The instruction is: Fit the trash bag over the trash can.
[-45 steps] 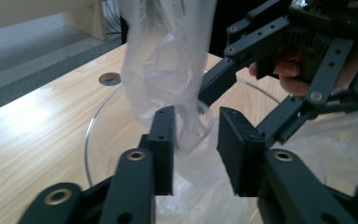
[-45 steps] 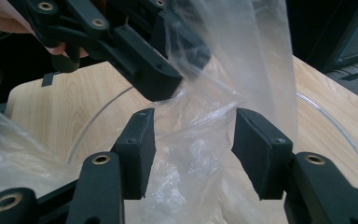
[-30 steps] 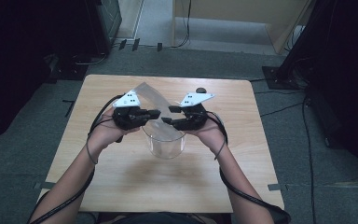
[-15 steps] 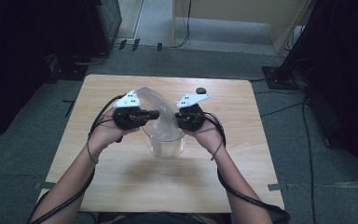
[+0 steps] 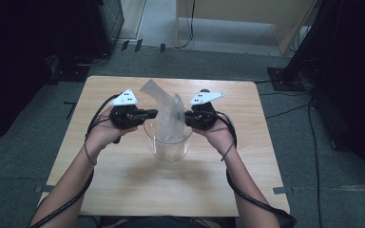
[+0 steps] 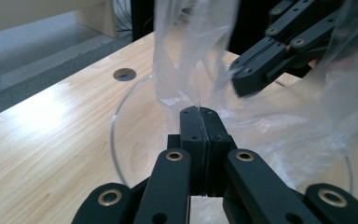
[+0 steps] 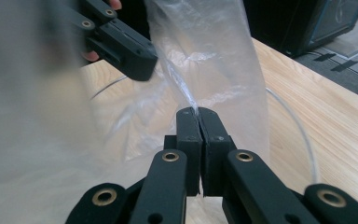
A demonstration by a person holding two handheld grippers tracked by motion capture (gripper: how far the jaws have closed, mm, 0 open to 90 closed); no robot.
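Left gripper point(image 6: 199, 112) fingers pinching clear plastic bag point(image 5: 167, 111), right gripper point(image 7: 196, 112) fingers just closed on bag, over glass bowl point(image 5: 167, 151), worktop point(image 5: 123, 180).

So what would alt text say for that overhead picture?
A person's two hand-held tongs, left and right, each pinch a clear plastic bag and hold it above a clear round container on a wooden table.

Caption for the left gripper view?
Left gripper shut on thin clear plastic bag above round clear glass bowl.
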